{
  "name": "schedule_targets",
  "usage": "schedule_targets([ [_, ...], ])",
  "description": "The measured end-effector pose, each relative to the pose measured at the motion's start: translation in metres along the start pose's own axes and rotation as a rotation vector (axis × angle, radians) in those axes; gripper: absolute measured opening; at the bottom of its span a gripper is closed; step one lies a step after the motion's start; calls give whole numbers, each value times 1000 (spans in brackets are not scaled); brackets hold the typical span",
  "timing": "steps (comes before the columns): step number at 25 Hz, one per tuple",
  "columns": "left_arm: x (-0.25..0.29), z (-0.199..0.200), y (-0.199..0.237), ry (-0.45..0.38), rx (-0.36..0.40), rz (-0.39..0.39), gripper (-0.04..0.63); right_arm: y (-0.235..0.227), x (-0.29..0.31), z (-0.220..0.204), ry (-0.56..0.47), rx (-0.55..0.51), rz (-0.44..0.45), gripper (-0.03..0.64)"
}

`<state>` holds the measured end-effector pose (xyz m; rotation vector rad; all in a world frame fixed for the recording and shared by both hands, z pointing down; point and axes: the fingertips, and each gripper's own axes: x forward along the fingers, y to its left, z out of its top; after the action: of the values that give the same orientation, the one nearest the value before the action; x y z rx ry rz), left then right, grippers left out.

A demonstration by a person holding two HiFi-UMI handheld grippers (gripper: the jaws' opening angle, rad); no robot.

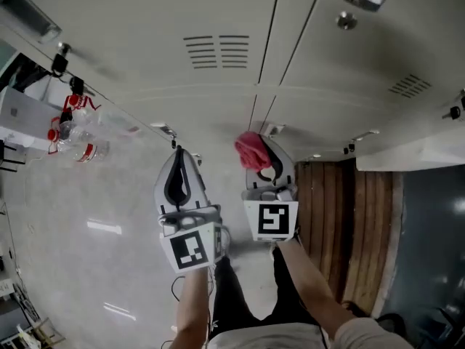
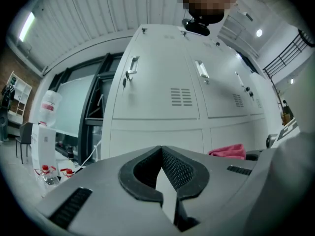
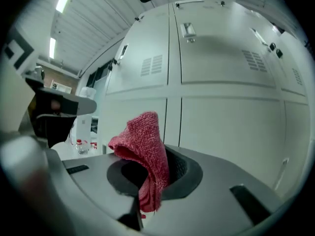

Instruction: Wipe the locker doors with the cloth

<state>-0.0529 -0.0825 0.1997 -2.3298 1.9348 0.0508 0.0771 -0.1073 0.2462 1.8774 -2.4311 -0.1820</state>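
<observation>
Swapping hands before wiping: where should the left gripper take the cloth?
Grip the cloth by its loose bunched top, free above the right gripper, coming from the left; its lower part is pinched in those jaws. The left gripper is shut: open first.

Locker room — pale vented lockers (image 1: 218,49)

Locker doors (image 1: 218,20): smooth matt painted metal, pale grey
Cloth (image 3: 147,146): rough, looped red fabric
Left gripper (image 2: 161,154): matt grey plastic; pads (image 2: 179,168) black, finely ribbed
Floor (image 1: 94,224): glossy, reflective
Slats (image 1: 341,209): brown wood, visibly grained
</observation>
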Motion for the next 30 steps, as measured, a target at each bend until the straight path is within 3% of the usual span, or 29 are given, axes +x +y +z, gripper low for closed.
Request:
schedule_targets([
  [6, -26, 108, -7, -33, -41, -19, 17, -14, -46, 121, -4, 39, -19, 29],
  [11, -62, 171, -17, -53, -29, -31, 17, -21, -99, 186, -55, 52, -15, 29],
  [17, -106, 185, -24, -23, 57, -61, 17, -18, -146, 204, -73, -9, 16, 29],
  [23, -123, 175, -19, 2, 44, -17, 17, -22, -163, 196, -50, -6, 17, 29],
  [30, -106, 188, -32, -39, 51, -43, 17, -33, -159, 205, -67, -4, 21, 29],
])
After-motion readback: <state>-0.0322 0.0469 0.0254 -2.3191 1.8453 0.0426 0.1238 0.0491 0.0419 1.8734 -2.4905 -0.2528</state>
